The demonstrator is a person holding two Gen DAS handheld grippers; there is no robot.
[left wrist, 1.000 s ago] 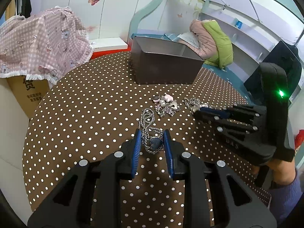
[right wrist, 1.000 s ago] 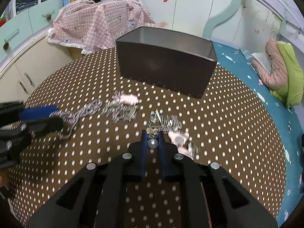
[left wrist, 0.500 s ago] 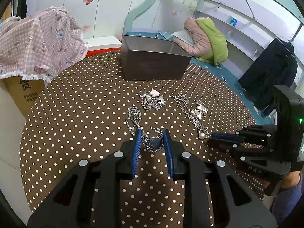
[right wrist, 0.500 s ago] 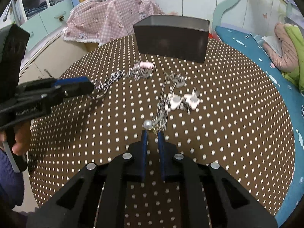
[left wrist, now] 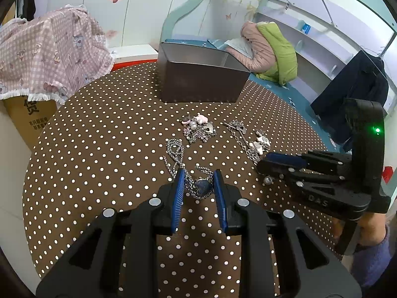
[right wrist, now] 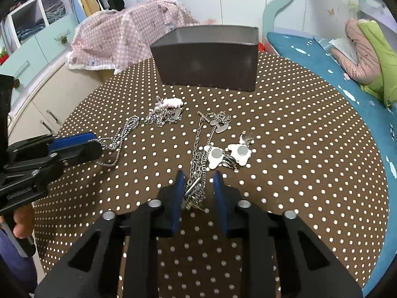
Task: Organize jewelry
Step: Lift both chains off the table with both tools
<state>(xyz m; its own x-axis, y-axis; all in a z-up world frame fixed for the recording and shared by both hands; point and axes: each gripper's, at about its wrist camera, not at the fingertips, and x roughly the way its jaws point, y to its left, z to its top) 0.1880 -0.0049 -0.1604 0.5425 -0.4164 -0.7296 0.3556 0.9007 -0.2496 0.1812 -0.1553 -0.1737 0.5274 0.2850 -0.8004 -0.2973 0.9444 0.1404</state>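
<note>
My left gripper (left wrist: 197, 173) is shut on the blue heart pendant (left wrist: 204, 186) of a silver necklace whose chain trails away over the dotted tablecloth (left wrist: 99, 149). The jaws of my right gripper (right wrist: 197, 173) are opening. A long silver chain (right wrist: 198, 156) lies loose between them, with white charms (right wrist: 215, 156) beside it. In the left wrist view the right gripper (left wrist: 263, 164) rests low on the cloth, and the chain's pearl (left wrist: 268, 180) lies under its tips. A pink-charm bracelet heap (right wrist: 166, 110) sits further back, in front of an open dark metal box (right wrist: 208, 69).
A pink checked cloth (left wrist: 49, 49) covers a cardboard box left of the round table. A teal bed (right wrist: 322, 57) runs along the right side and pale cabinets (right wrist: 32, 57) along the left. A person's hand (left wrist: 367, 228) holds the right gripper.
My right gripper dragged the pearl end of the chain toward the near edge, stretching it out, then parted its jaws and let go. The left gripper kept its hold on the pendant.
</note>
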